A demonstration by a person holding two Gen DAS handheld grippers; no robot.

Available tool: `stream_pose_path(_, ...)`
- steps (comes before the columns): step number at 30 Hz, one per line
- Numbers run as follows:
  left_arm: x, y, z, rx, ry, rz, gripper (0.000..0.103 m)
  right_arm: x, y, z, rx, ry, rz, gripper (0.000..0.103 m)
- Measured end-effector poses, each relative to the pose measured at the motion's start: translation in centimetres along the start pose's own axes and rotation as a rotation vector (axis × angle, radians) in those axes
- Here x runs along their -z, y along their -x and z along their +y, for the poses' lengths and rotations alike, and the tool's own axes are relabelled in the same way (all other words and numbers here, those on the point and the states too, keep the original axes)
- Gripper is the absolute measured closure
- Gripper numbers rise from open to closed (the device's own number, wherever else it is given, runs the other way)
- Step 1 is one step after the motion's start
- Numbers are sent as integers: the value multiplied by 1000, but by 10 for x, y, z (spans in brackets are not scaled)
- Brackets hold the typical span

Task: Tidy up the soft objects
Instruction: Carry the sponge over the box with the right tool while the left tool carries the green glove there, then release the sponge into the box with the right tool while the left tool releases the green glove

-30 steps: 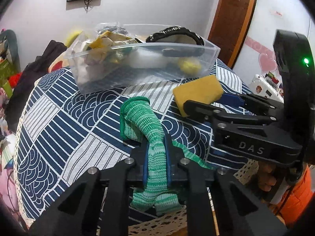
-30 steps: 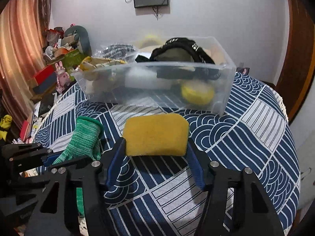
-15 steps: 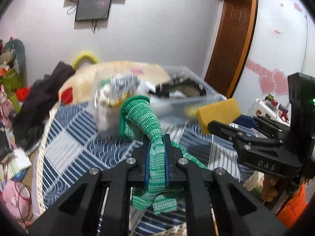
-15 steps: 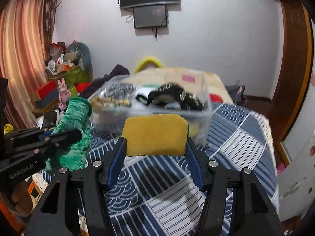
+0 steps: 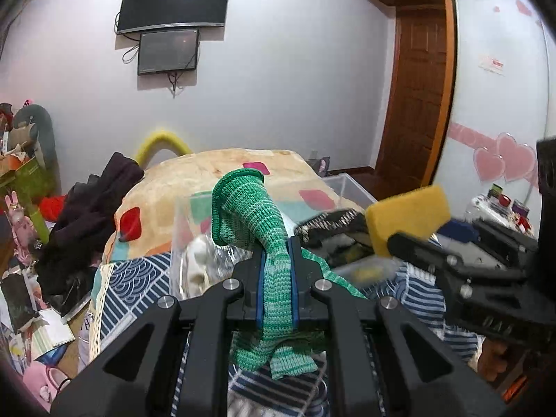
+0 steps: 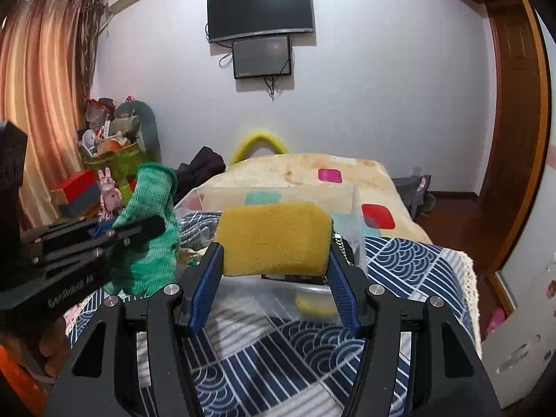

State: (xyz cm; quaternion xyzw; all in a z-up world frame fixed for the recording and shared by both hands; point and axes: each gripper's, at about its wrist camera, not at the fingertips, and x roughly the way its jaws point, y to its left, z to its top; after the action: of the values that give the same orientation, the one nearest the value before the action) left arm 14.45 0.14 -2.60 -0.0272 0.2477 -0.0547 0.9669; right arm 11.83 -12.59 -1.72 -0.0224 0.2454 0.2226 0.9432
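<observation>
A: Left wrist view: the left claw [image 5: 276, 274] pinches the green glove [image 5: 257, 219] mid-length, cuff standing up ahead, fingers drooping behind the pads.

B: Looks limp and light; likely needs that mid-body grip.

A: The right claw [image 6: 274, 260] squeezes the sponge [image 6: 276, 238] by its ends, held up just before the bin [image 6: 356, 215].

B: Springy, probably; a firm hold should keep it.

Clear bin [image 6: 356, 208] dead ahead, open on top but crowded w/ stuff; its near wall blocks low approach. Patterned counter [image 6: 399, 264] bare to the right.
</observation>
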Motion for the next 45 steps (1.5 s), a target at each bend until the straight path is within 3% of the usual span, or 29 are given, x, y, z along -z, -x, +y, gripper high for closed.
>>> stream_pose_path(6,-10,-35,7,-6,-4,22,92,4,-26,2,-15,-11,50,47)
stream_pose_path(11,-2,-71,19,-23,30,85,92,13,-42,1,-5,-11,95,47)
stream_pose_path(16,6,-86,19,-28,19,101,92,14,-42,7,21,31,96,45)
stream_pose_path(19,8,-83,16,-35,7,99,84,13,-38,7,25,38,99,41)
stream_pose_path(23,7,-74,22,-26,41,105,59,9,-31,3,7,16,100,31)
stream_pose_path(28,4,-51,23,-21,58,73,51,3,-16,1,-18,-2,79,30)
stream_pose_path(36,-5,6,16,-22,35,-45,35,-11,29,4,-26,3,-40,25)
stream_pose_path(41,-8,44,7,-24,20,-124,9,-18,56,6,-33,-3,-118,19)
stream_pose_path(45,-10,69,3,-25,21,-173,3,-20,75,9,-17,-2,-178,9)
